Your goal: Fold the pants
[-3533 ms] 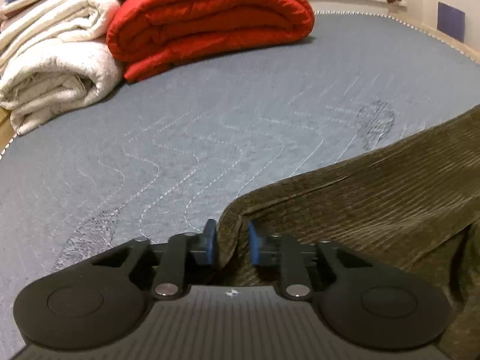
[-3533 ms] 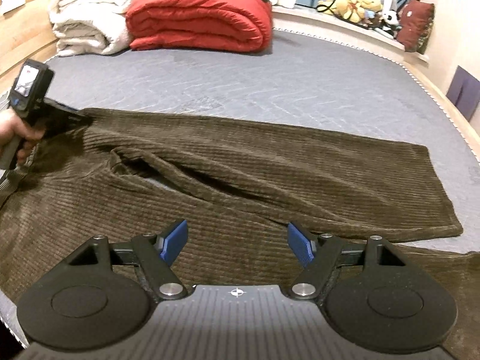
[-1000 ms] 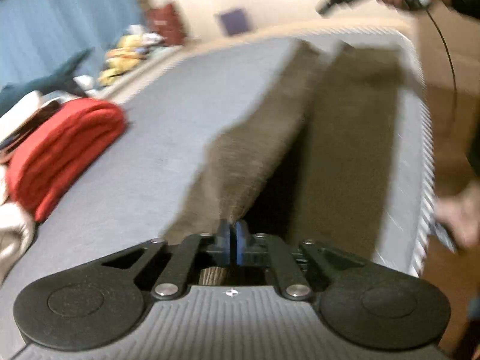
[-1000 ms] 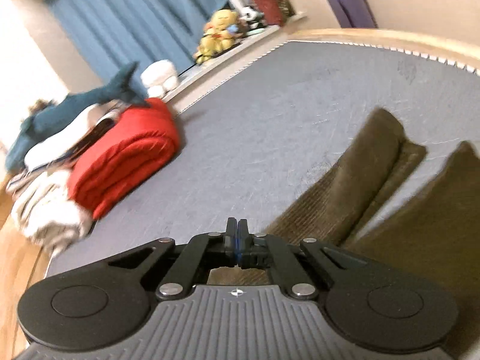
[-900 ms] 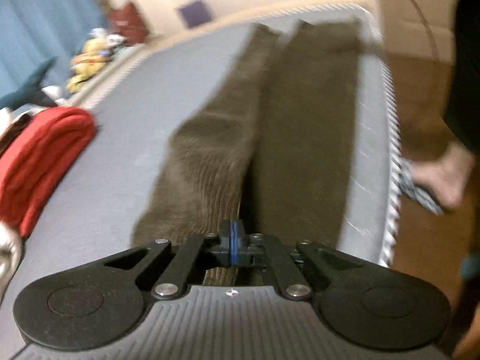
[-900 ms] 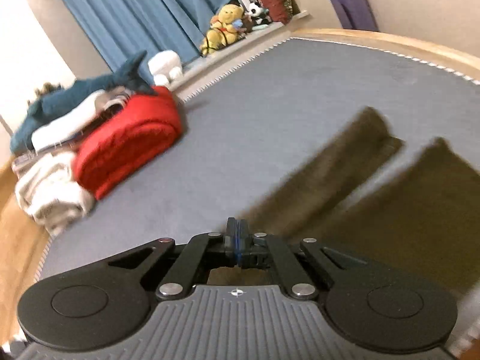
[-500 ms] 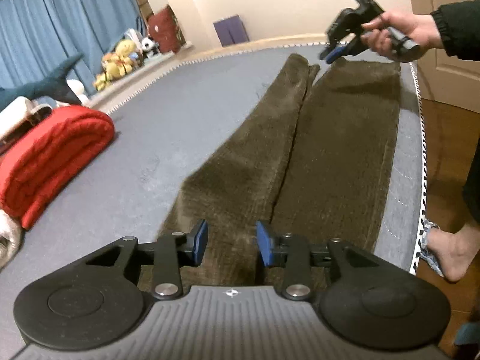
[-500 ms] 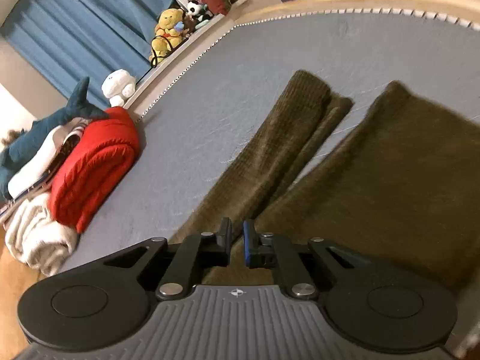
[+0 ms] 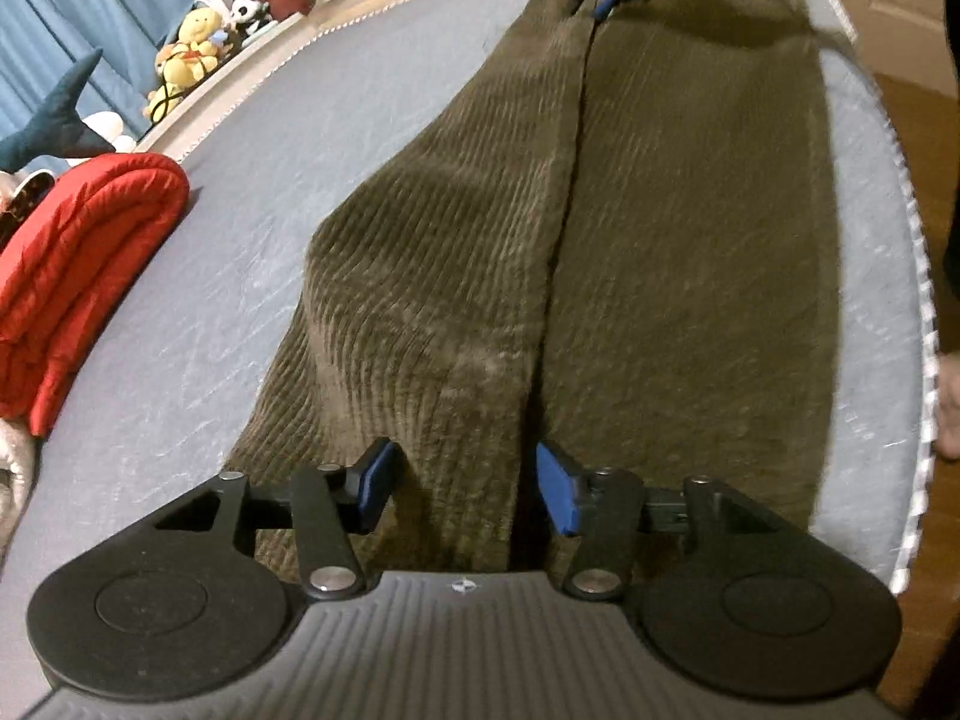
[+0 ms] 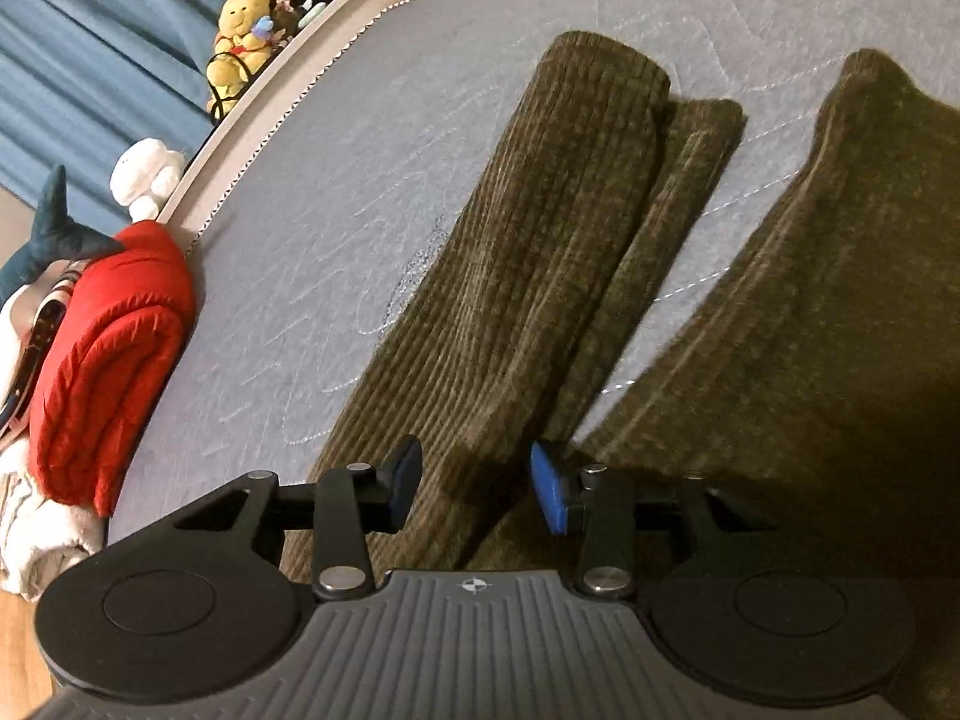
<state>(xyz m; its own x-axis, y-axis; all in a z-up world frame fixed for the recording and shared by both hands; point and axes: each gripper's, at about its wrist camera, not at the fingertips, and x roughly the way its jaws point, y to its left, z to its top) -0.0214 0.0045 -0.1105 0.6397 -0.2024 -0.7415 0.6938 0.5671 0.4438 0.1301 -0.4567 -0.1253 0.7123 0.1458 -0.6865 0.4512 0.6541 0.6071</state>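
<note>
Now that both your left gripper (image 9: 465, 489) and right gripper (image 10: 474, 489) are opening, no longer pinching cloth as a second ago, the pants (image 9: 600, 228) lie released on the mattress (image 9: 198, 312) beneath and ahead of the jaws, so this fold looks laid.

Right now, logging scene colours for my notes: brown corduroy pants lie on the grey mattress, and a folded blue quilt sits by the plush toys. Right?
One slip: the folded quilt is red, not blue, as the right wrist view shows. The brown corduroy pants do lie on the grey mattress, near the plush toys.
</note>
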